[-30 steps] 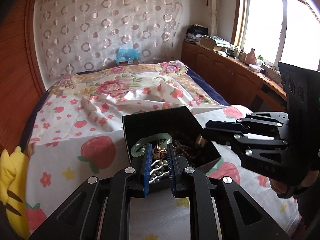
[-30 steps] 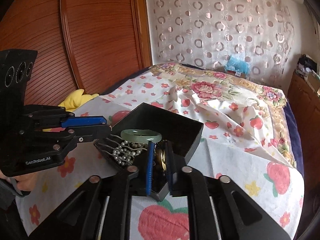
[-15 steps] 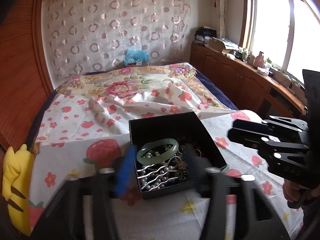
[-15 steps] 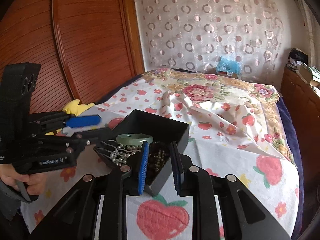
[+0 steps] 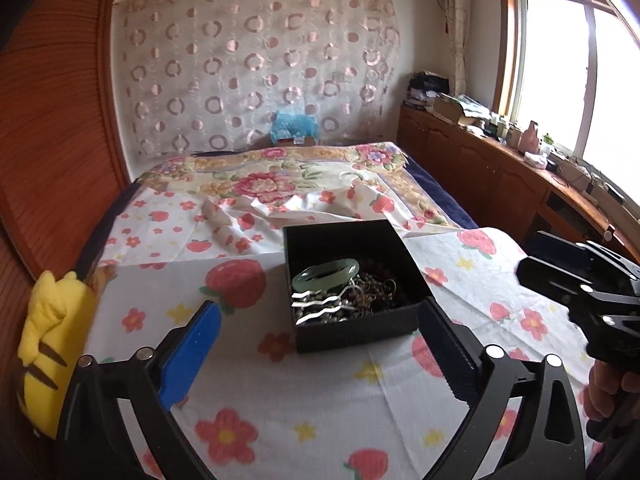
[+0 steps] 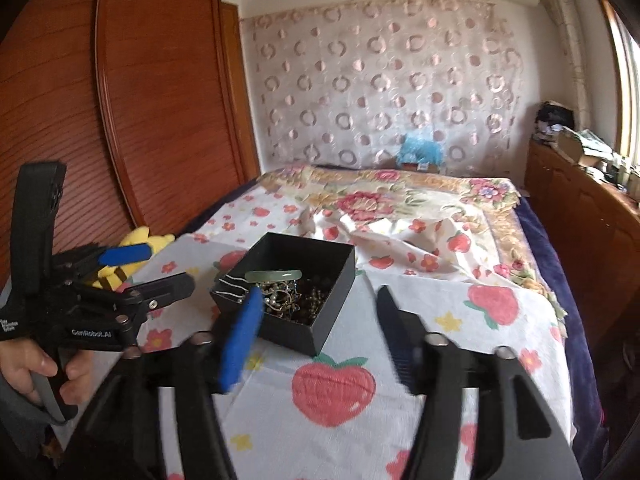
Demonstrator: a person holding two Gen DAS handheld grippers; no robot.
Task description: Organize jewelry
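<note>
Your left gripper (image 5: 320, 344) is opening and already wide, nothing between the jaws; the near wall of the black box (image 5: 352, 330) sits just beyond the fingertips. Your right gripper (image 6: 316, 328) is opening too, also empty, with the box's near corner showing through the gap.

All the jewelry is in the box, which sits on the bed (image 5: 280, 400) toward its near end, on the strawberry-print sheet (image 5: 240, 280).

Risks from here:
- Tangle. The pale green bangle (image 5: 325, 274) lies on top of the wavy silver pieces (image 5: 320, 304) and, beside them, the dark bead strands and chains (image 5: 380, 286). Grab one strand and I'd expect the rest to come up with it.
- Box shift. It looks like light card on soft, wrinkled cloth. Catch a wall with a finger and it'll likely slide or tip, spilling small pieces into the folds.
- Bangle slip. It's smooth, glossy, rounded and rigid, poor purchase for flat pads; pinch it off-centre and it may squirt out.
- Crowding. Both grippers point at the same small opening; go in together and they can clash.

Textures: box is matte, square, straight-walled. Silver pieces are shiny and thin. Beads are small and round. Gripper pads are blue and ribbed.

Yellow plush toy (image 5: 52, 344) sits at the bed's left edge, well apart.
</note>
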